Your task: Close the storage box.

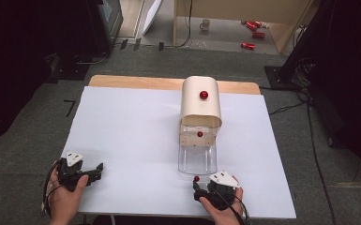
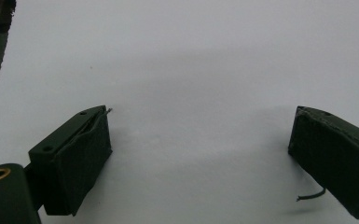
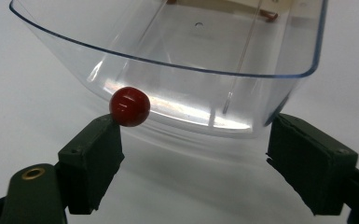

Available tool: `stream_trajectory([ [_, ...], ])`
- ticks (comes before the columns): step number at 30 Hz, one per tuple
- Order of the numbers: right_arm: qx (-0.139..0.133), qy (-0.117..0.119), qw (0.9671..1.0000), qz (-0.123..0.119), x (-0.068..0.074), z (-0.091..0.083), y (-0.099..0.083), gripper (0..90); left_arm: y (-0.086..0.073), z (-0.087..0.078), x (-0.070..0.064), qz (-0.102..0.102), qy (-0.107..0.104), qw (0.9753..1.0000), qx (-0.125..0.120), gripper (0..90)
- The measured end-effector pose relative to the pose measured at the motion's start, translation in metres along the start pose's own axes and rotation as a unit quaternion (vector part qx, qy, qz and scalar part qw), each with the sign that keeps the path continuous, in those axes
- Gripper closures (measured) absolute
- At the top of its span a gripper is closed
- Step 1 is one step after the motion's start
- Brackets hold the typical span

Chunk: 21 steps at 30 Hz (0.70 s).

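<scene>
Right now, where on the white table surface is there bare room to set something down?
The white table surface is bare left of the clear plastic drawer and cream rounded box, from the far wooden edge to the left gripper. A narrower strip lies right of the box. It is crowded where the right gripper meets the drawer's red knob.

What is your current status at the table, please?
Left gripper open, nothing between its jaws. Right gripper open at the red knob of the pulled-out clear drawer. Nothing in the way.
</scene>
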State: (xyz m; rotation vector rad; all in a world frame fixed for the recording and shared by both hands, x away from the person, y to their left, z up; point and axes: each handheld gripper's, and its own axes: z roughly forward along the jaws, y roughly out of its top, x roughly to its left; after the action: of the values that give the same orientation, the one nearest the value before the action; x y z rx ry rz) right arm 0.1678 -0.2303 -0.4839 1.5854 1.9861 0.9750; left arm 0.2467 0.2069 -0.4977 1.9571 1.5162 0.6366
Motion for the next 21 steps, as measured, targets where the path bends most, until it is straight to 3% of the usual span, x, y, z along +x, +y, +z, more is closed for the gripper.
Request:
stream_trajectory([
  [9, -0.013, -0.004, 0.9999, 0.002, -0.005, 0.003, 0.018, 18.8, 0.0, 0.0, 0.0, 0.0, 0.0, 1.0, 0.0, 5.5],
  [21, -0.01, -0.014, 0.9998, 0.012, -0.015, 0.029, 0.042, 19.4, 0.0, 0.0, 0.0, 0.0, 0.0, 1.0, 0.0, 5.5],
])
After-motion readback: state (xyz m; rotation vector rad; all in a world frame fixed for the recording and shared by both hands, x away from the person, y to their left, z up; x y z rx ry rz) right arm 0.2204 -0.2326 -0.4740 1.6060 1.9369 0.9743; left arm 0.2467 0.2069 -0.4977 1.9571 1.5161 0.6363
